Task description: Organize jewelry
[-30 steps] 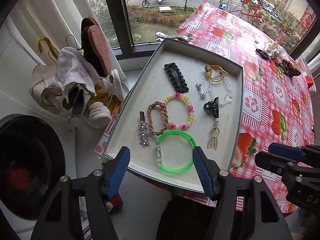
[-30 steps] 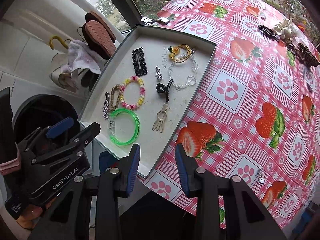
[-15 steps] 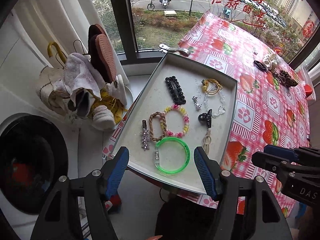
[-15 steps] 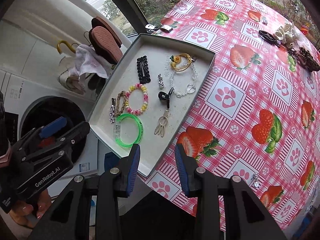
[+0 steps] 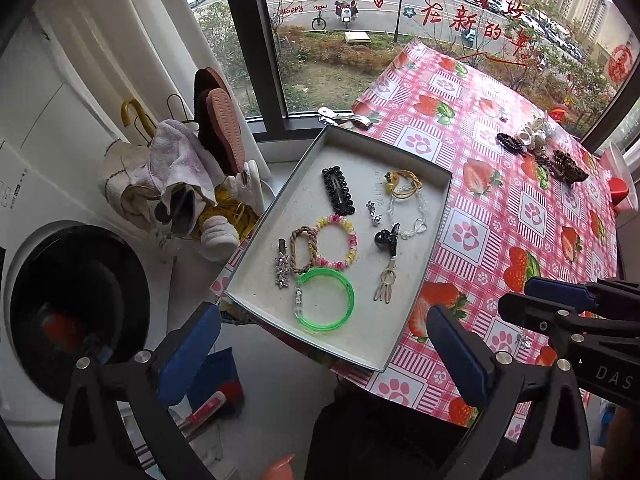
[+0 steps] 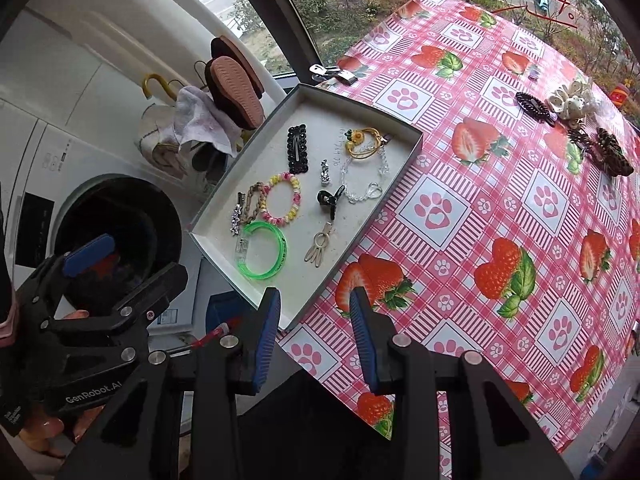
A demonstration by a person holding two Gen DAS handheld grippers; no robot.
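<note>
Most of the jewelry already lies in the grey tray (image 5: 434,216), the green bangle (image 5: 325,299) nearest, while a few hair pieces (image 6: 576,128) still wait far across the tablecloth (image 6: 500,200). The left gripper (image 5: 326,346) has just spread wide with nothing between its jaws; the right gripper (image 6: 316,332) stands part-open, empty. The far pieces are too small to identify.

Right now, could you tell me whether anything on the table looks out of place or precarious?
Yes: the grey tray of jewelry overhangs the table edge, its near corner jutting over the floor, so it looks easy to tip. Several hair accessories lie loose on the tablecloth far from it.
</note>
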